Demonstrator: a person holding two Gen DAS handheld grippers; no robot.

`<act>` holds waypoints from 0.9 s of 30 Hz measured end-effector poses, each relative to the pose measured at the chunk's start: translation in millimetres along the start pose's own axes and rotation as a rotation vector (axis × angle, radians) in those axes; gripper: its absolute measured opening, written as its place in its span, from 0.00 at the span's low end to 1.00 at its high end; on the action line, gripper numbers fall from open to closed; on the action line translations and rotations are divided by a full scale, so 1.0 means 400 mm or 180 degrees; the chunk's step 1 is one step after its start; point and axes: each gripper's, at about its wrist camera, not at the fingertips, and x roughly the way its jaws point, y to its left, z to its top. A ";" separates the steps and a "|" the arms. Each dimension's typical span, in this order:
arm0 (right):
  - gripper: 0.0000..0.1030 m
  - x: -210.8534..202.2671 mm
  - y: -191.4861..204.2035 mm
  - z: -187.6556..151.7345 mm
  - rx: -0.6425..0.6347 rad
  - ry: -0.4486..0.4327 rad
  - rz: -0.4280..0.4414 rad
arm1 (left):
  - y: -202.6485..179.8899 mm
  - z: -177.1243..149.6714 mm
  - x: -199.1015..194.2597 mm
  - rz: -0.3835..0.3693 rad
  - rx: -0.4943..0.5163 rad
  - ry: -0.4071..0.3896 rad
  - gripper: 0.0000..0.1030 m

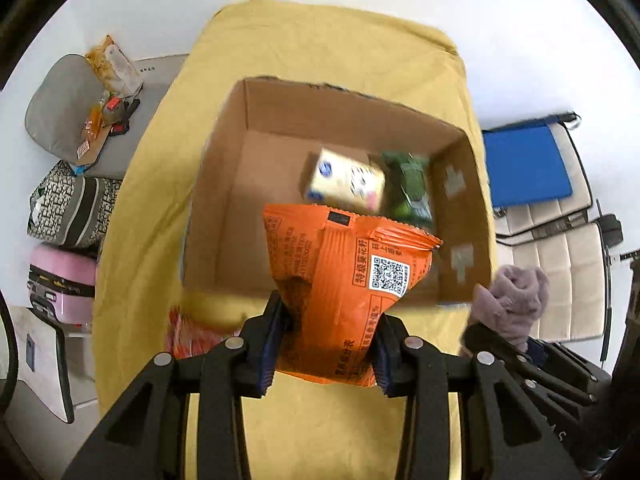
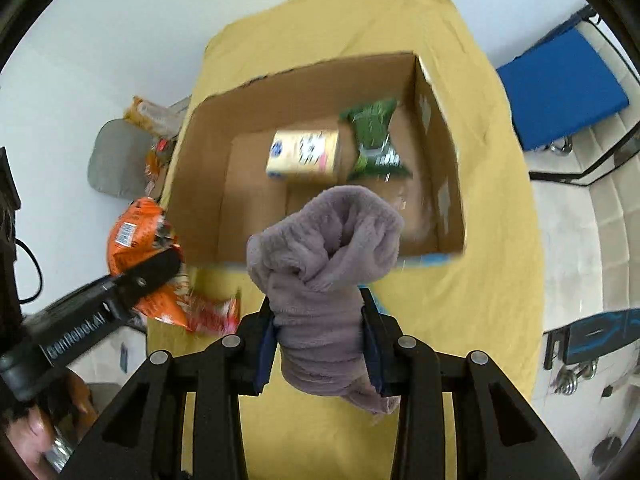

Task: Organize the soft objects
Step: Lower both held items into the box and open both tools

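My left gripper [image 1: 330, 344] is shut on an orange snack bag [image 1: 348, 276] and holds it above the near edge of an open cardboard box [image 1: 224, 184]. My right gripper [image 2: 320, 344] is shut on a rolled mauve fleece towel [image 2: 324, 248], also held above the box's near edge [image 2: 200, 184]. Inside the box lie a yellow tissue pack [image 1: 344, 180] and a green packet [image 1: 412, 188]; both show in the right wrist view, the tissue pack [image 2: 304, 154] and the green packet [image 2: 374, 140]. The towel shows at the right of the left view [image 1: 516, 304]. The orange bag and the left gripper [image 2: 148, 276] show at the left of the right view.
The box stands on a table with a yellow cloth [image 1: 320, 40]. A red-and-white packet [image 2: 212, 314] lies on the cloth by the box's near left corner. Beside the table are a grey seat with clutter [image 1: 72, 120], a pink case [image 1: 60, 280] and a chair with a blue pad [image 1: 524, 164].
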 end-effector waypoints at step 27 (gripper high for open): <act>0.47 0.430 -0.064 0.231 0.0283 0.0591 -0.0466 | 0.028 0.333 0.376 0.0534 0.0269 0.0587 0.40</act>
